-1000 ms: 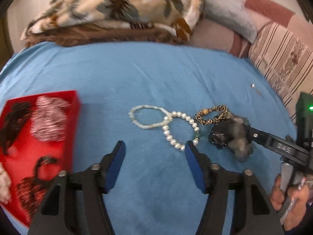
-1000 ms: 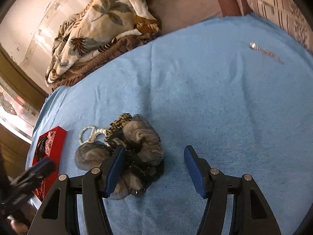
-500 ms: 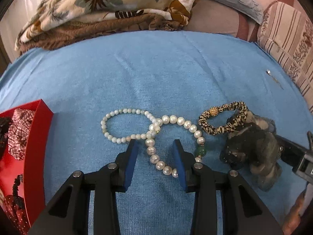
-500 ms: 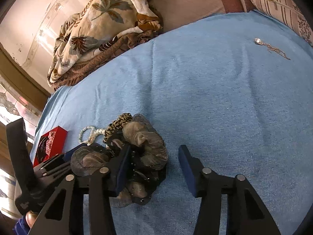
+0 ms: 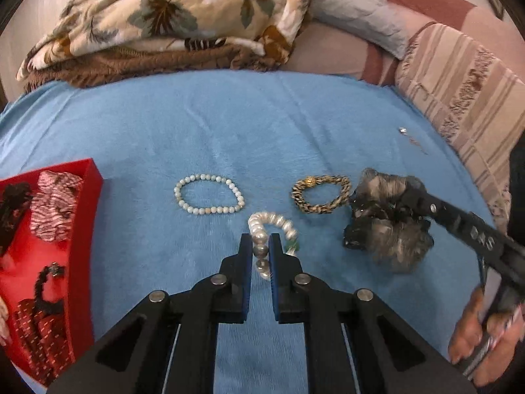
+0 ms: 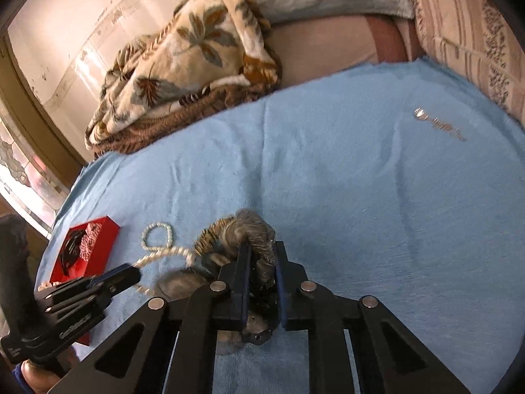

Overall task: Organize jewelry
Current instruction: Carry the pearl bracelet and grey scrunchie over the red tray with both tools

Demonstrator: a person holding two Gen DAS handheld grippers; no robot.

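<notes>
A blue towel point(image 5: 203, 131) covers the bed, with a leaf-print blanket point(image 5: 170, 16) heaped at its far edge. At the left sits a red tray point(image 5: 87, 216) holding scrunchies. The grey scrunchie point(image 5: 393, 229) lies at the right, and the right gripper point(image 6: 262, 262) is clamped on its ruffled fabric. Left of it lie 2 loose pieces: a leopard-print hair tie point(image 5: 323, 193) and a small bead bracelet point(image 5: 210, 193) (both flat on the towel). The left gripper point(image 5: 261, 249) is closed around the large pearl bracelet point(image 5: 269, 226), pinching its beads. A thin silver chain point(image 6: 439, 124) lies far right.
</notes>
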